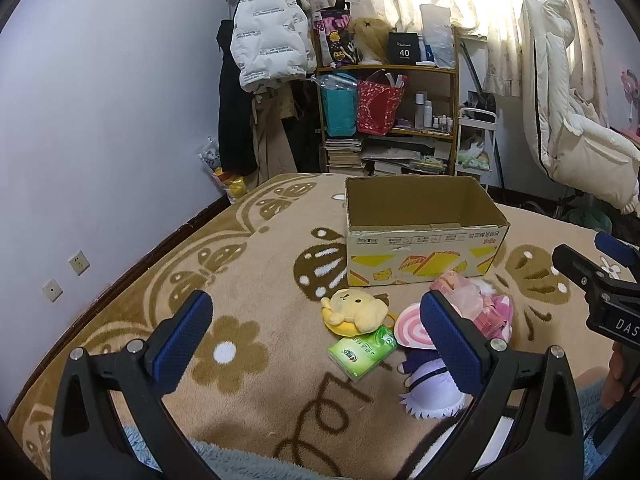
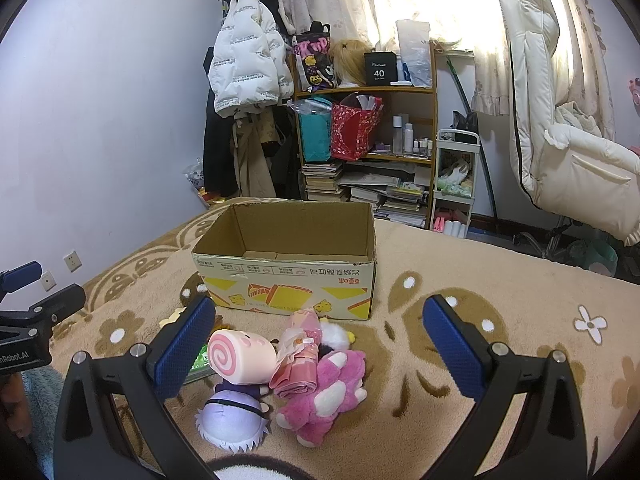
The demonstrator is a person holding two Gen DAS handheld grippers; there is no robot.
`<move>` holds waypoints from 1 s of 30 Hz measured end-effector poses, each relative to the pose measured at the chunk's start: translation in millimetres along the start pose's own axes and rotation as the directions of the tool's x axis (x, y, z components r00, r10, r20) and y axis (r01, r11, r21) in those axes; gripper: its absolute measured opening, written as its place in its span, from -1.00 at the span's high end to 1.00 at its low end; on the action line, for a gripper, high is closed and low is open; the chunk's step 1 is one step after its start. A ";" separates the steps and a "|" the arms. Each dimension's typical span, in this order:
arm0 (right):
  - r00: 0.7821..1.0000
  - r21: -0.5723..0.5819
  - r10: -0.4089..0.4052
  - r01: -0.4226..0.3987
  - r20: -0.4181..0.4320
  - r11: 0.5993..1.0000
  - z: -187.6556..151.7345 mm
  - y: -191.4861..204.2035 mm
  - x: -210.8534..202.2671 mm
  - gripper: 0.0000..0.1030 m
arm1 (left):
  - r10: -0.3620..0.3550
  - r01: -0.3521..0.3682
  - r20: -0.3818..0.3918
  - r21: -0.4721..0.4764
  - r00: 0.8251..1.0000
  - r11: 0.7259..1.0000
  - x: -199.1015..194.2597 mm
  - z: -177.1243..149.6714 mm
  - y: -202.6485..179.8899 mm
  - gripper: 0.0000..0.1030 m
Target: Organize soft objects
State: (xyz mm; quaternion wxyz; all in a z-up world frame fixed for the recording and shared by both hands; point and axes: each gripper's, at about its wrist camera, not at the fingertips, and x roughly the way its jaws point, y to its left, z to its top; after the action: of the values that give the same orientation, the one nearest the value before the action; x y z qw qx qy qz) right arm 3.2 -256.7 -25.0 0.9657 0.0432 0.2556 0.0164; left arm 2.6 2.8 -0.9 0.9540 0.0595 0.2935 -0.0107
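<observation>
An open cardboard box (image 1: 424,256) (image 2: 288,284) stands on the tan blanket, with nothing showing inside. In front of it lie soft toys: a yellow plush (image 1: 356,310), a pink swirl-roll plush (image 1: 412,330) (image 2: 240,356), a lilac-haired doll (image 1: 430,390) (image 2: 234,416), a pink bear (image 2: 328,392) and a pink wrapped bundle (image 2: 300,352). A green tissue pack (image 1: 362,352) lies by the yellow plush. My left gripper (image 1: 316,336) hangs open above the toys. My right gripper (image 2: 320,338) is also open, over the pink pile. Each gripper shows at the other view's edge.
The flower-patterned blanket (image 1: 240,320) covers a bed against the left wall. Beyond the bed stand a cluttered wooden shelf (image 1: 400,92), hanging coats (image 1: 272,28), a white cart (image 2: 456,176) and a padded cream chair (image 2: 560,132). A person's hand (image 1: 618,376) holds the right gripper.
</observation>
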 end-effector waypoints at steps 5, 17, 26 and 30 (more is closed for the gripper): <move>1.000 0.003 -0.001 0.001 -0.001 1.000 0.0 -0.5 0.0 -1.00 | -0.001 0.001 -0.001 -0.002 1.000 1.000 0.5 0.2 1.4 -0.99; 1.000 0.003 -0.002 0.002 -0.004 1.000 -0.1 -0.8 0.6 -1.00 | -0.001 0.001 0.000 -0.003 1.000 1.000 1.1 -0.3 2.5 -0.99; 1.000 0.003 -0.002 0.002 -0.005 1.000 -0.2 -0.4 0.5 -1.00 | -0.001 0.001 0.000 -0.004 1.000 1.000 0.4 0.1 2.7 -0.99; 1.000 0.004 -0.001 0.001 -0.005 1.000 -0.1 -0.5 0.7 -1.00 | -0.003 0.003 -0.001 -0.005 1.000 1.000 0.5 0.0 3.0 -0.99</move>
State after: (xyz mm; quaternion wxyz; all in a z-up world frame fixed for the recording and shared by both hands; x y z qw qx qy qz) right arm 3.8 -257.2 -25.5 0.9650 0.0449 0.2579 0.0157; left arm 3.2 5.7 -0.8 0.9541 0.0567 0.2939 -0.0112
